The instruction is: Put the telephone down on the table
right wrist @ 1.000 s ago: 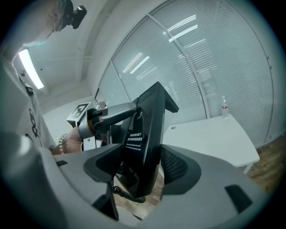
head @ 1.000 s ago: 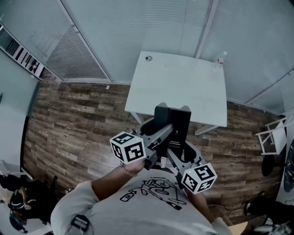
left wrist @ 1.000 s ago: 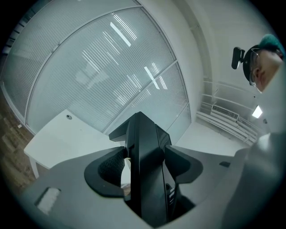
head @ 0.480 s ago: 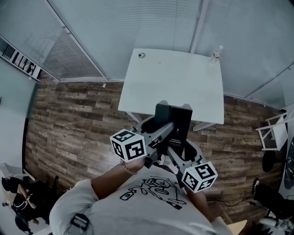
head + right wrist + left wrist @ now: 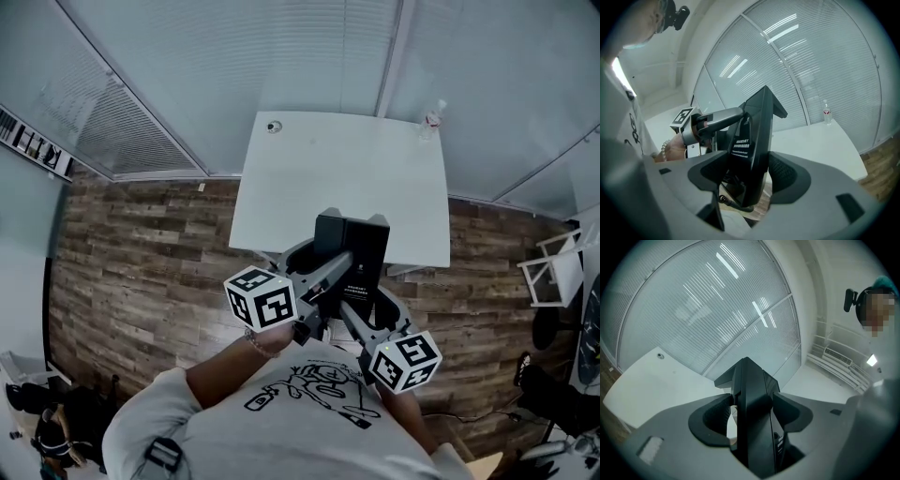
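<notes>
Table (image 5: pixel 337 169) ahead, left claw (image 5: pixel 751 414), right claw (image 5: pixel 749 177) forward, clamping telephone (image 5: pixel 362 251)

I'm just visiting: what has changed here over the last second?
The person has carried the black plastic desk telephone closer to the white rectangular table, which has shifted nearer and leftward in the head view. Unchanged: the left gripper and right gripper both stay clamped on the telephone, still off the table.
</notes>
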